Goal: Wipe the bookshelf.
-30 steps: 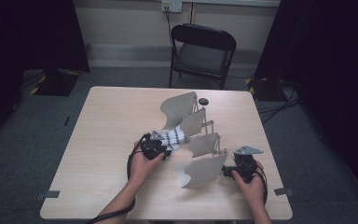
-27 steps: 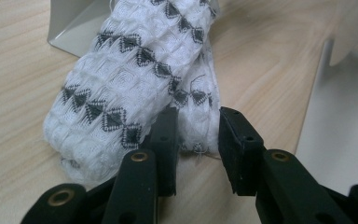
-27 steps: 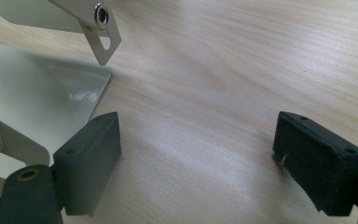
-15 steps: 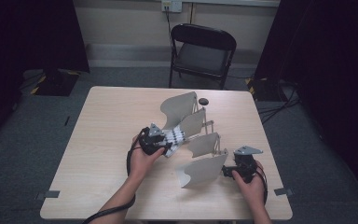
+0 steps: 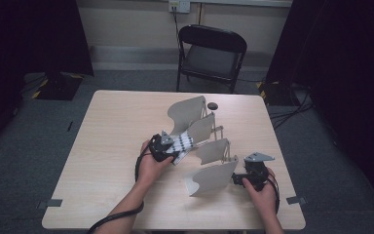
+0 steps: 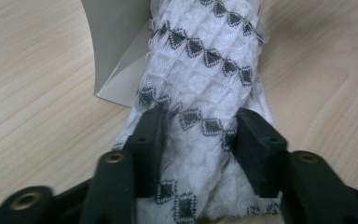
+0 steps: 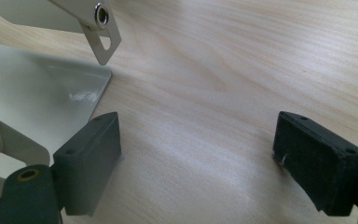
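Handling the cloth [image 6: 200, 79] looks easy on weight and hard on shape: it is a soft, light, loosely woven white roll with black diamonds, and it sags and bunches wherever it is squeezed. It lies near the middle of the surface [image 5: 112, 146], draped against the grey vaned rack [image 5: 202, 141]. The left tongs [image 5: 175, 148] have just been closing a little and their pads press into the roll's near end; a bite across the full bundle seems safer than one on a loose edge. The right tongs [image 7: 196, 158] stand wide apart with nothing between them, beside the rack's near-right vane. The left gripper view gives the weave and the pinch; the high view gives the rack's whole layout, the black chair [image 5: 212, 53] beyond, and a small dark disc [image 5: 213, 106] at the far side.
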`<state>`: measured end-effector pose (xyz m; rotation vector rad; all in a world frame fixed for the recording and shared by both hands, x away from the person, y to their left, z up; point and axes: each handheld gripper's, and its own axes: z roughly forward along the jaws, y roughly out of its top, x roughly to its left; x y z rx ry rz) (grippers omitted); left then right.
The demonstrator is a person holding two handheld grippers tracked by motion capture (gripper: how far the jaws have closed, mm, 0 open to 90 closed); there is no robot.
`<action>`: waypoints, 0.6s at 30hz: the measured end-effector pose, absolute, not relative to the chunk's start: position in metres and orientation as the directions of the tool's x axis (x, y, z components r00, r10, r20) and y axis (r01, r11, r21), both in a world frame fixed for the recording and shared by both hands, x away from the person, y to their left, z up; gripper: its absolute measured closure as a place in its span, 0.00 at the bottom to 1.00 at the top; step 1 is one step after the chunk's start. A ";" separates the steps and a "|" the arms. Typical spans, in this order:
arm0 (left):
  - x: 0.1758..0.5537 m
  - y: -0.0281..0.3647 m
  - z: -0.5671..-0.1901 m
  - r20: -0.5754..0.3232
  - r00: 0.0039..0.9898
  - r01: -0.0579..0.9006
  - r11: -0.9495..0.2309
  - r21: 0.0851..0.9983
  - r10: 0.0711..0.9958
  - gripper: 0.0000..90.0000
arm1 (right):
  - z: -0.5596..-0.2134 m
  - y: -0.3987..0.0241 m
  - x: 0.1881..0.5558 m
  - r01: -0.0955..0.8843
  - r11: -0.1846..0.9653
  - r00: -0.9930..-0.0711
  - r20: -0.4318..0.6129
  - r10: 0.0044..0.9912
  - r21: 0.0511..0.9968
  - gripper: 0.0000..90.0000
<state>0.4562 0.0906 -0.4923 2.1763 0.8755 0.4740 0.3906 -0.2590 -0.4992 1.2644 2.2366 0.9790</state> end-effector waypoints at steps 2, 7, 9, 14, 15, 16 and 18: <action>0.455 0.091 -0.491 0.073 0.703 0.437 -0.511 0.740 0.707 0.74 | -0.499 -0.259 0.391 0.584 0.349 -0.517 0.004 0.856 0.733 0.16; 0.453 0.092 -0.489 0.032 0.720 0.456 -0.507 0.731 0.693 0.82 | -0.499 -0.259 0.391 0.584 0.349 -0.517 0.004 0.856 0.733 0.16; 0.451 0.091 -0.489 0.003 0.719 0.469 -0.488 0.736 0.695 0.83 | -0.499 -0.259 0.391 0.584 0.349 -0.517 0.004 0.856 0.733 0.16; 0.447 0.089 -0.488 -0.032 0.735 0.479 -0.486 0.731 0.677 0.84 | -0.499 -0.259 0.391 0.584 0.349 -0.517 0.004 0.856 0.733 0.16; 0.445 0.090 -0.488 -0.050 0.734 0.488 -0.475 0.732 0.677 0.84 | -0.499 -0.259 0.391 0.584 0.349 -0.517 0.004 0.856 0.733 0.16; 0.444 0.091 -0.487 -0.054 0.734 0.492 -0.474 0.730 0.677 0.84 | -0.499 -0.259 0.391 0.584 0.349 -0.517 0.005 0.856 0.733 0.16; 0.442 0.095 -0.487 -0.068 0.730 0.502 -0.467 0.728 0.680 0.84 | -0.499 -0.259 0.391 0.584 0.350 -0.517 0.004 0.856 0.733 0.16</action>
